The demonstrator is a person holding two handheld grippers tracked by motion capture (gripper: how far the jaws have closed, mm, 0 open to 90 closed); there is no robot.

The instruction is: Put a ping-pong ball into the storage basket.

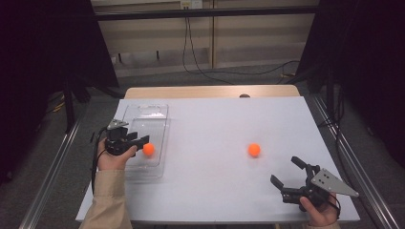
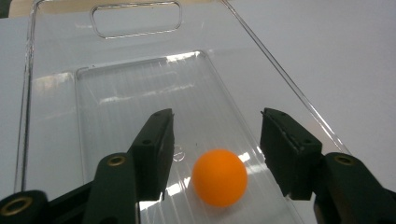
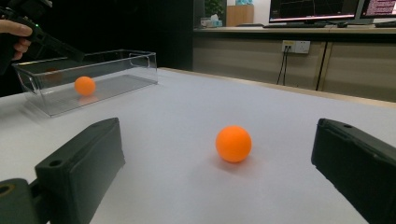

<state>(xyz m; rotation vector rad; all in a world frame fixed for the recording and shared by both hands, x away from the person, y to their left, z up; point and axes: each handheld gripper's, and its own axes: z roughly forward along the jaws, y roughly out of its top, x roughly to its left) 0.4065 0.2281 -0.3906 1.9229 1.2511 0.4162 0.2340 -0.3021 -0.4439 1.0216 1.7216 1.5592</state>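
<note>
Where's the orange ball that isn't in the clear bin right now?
The loose orange ball lies on the white table, right of centre in the high view, just ahead of the open right hand-held gripper.

— How is the light?
— Bright and even on the white table (image 1: 215, 124) from above; the room around it falls into near-black at both sides of the high view.
— Any glare?
— White streaks on the clear bin (image 2: 140, 84) floor in the left gripper view, which looks slightly soft.
— Shadows?
— Faint, soft ones under each orange ball (image 3: 233, 143). The right gripper view blurs its near jaws; the far monitors (image 3: 322, 9) glow.
</note>
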